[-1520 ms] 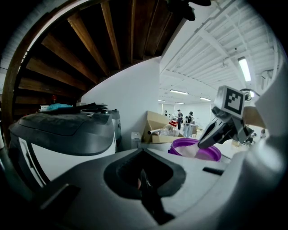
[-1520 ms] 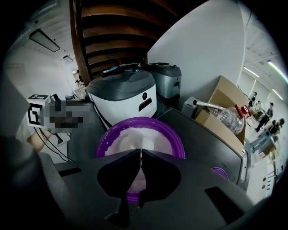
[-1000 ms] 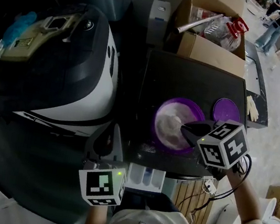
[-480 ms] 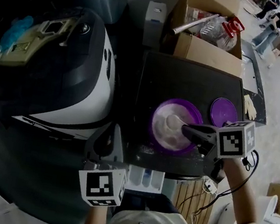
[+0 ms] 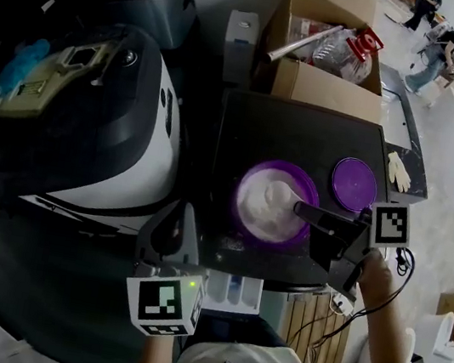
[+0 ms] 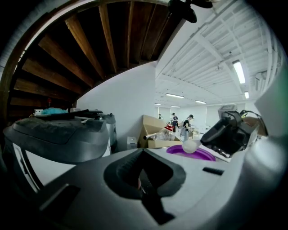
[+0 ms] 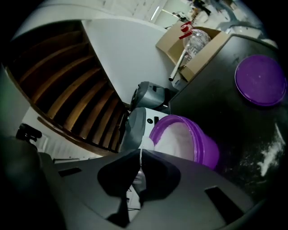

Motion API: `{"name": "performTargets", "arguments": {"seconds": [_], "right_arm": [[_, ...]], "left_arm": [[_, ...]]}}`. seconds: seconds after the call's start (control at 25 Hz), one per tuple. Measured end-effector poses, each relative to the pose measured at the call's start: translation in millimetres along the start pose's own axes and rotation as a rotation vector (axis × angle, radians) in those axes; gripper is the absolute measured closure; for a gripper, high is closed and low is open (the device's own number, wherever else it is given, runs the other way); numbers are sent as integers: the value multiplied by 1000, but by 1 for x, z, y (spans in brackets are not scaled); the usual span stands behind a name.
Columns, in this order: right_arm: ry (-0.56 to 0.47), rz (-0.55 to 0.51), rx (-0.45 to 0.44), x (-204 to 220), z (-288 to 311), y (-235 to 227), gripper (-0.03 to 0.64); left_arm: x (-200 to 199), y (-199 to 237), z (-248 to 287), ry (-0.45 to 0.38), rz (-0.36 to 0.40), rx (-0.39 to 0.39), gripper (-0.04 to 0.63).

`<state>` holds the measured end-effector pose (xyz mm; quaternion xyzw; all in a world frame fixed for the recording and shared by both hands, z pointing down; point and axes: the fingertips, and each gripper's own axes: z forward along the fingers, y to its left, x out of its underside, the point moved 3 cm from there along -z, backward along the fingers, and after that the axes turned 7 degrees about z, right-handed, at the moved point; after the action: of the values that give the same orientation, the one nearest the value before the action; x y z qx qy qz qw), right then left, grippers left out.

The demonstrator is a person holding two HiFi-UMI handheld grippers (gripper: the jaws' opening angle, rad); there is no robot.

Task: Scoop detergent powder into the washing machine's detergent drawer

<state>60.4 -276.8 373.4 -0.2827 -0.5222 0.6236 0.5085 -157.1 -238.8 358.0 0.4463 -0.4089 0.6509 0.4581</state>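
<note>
A: Nearest you, your left tool [image 6: 143, 177] is clenched, jaws pressed together with nothing between them. It sits just left of the white detergent drawer [image 5: 236, 290], which is open with its compartments showing.

B: Your right tool [image 5: 302, 208] is clamped on the thin white handle of the plastic scoop [image 5: 281, 196].

A: The scoop's long axis runs from your right toward the washing machine [image 5: 130, 143]. Its round bowl points left, heaped with white powder [image 5: 256, 211], over the purple tub [image 5: 281, 165].

B: That round tub stands on the dark surface [image 5: 296, 132], full of pale, lumpy powder. The flat purple lid [image 5: 354, 183] lies just right of it. Farthest back stands a cardboard box [image 5: 329, 86].
</note>
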Motion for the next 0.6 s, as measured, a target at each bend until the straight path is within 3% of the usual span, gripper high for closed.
{"name": "performTargets", "arguments": {"seconds": [0.16, 0.6], "right_arm": [[-28, 53, -103, 6, -13, 14, 595], [-26, -21, -209, 38, -52, 52, 595]], "left_arm": [[-8, -10, -8, -16, 2, -5, 594], [-22, -34, -50, -59, 13, -60, 594]]}}
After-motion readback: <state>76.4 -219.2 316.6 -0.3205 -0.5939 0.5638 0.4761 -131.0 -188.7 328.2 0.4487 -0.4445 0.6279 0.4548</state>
